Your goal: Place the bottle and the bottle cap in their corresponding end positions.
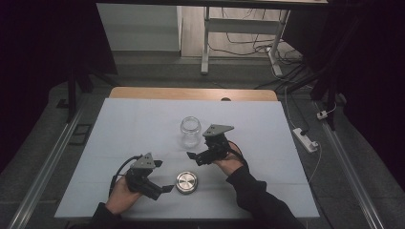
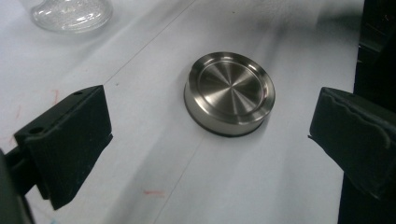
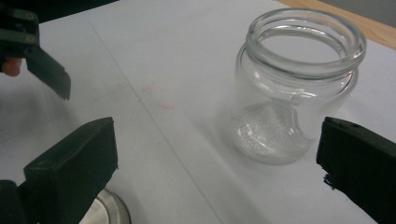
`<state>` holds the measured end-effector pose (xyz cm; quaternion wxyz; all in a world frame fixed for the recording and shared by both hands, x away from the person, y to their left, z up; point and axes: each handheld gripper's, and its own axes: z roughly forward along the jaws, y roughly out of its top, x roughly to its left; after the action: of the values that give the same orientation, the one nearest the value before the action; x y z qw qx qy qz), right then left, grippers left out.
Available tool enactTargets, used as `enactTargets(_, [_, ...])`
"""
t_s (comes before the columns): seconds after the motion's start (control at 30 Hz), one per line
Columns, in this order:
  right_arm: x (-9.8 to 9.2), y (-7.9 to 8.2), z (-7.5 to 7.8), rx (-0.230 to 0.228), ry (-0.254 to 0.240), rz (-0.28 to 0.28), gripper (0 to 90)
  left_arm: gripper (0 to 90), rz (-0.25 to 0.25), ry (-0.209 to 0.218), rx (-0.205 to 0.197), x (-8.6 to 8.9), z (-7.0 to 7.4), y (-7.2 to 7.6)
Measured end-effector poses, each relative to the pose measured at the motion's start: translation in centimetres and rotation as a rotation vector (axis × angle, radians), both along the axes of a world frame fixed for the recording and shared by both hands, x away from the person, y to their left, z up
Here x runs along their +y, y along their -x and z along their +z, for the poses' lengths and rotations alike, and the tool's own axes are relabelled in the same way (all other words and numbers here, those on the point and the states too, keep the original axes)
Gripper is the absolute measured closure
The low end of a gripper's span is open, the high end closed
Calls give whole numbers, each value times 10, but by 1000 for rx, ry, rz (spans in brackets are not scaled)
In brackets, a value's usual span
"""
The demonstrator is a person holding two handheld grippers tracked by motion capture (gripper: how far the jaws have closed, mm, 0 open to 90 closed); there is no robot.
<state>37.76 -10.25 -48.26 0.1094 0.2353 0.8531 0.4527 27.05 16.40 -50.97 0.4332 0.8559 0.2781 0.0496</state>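
Lid: brushed metal, stiff, likely slick and light; lies flat on the worktop, at 6 o'clock of the jar. To be gripped across its rim. Left gripper released beside it. Jar: glass, fragile, upright, open-mouthed. Right gripper released nearby.

A lab-like recording space: paper-covered table, floor rails, loose cables, power strip.

Table: pale sheet over a wooden top, wood exposed along the 12 o'clock edge. Glass jar upright near centre. Metal lid at 6 o'clock, apparently lying flat.
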Motion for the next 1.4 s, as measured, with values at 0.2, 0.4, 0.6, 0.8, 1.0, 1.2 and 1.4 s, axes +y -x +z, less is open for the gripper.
enactTargets(0.2, [-3,8,-1,20,1,13,0,0,8,4,0,5,1,5])
enactTargets(0.4, [-12,16,-2,37,-13,13,0,0,15,16,10,13,1,9])
enactTargets(0.6, [-23,23,-3,41,0,-1,0,0,21,17,17,20,0,14])
enactTargets(0.8, [-35,33,-4,44,2,-19,0,0,44,13,18,29,0,21])
enactTargets(1.0, [-49,45,-3,26,14,-34,0,0,84,20,21,41,0,28])
enactTargets(1.2, [-68,54,-4,21,10,-64,0,0,127,18,31,54,-2,37])
enactTargets(1.4, [-91,64,-2,4,0,-114,0,0,166,15,40,66,-5,46])
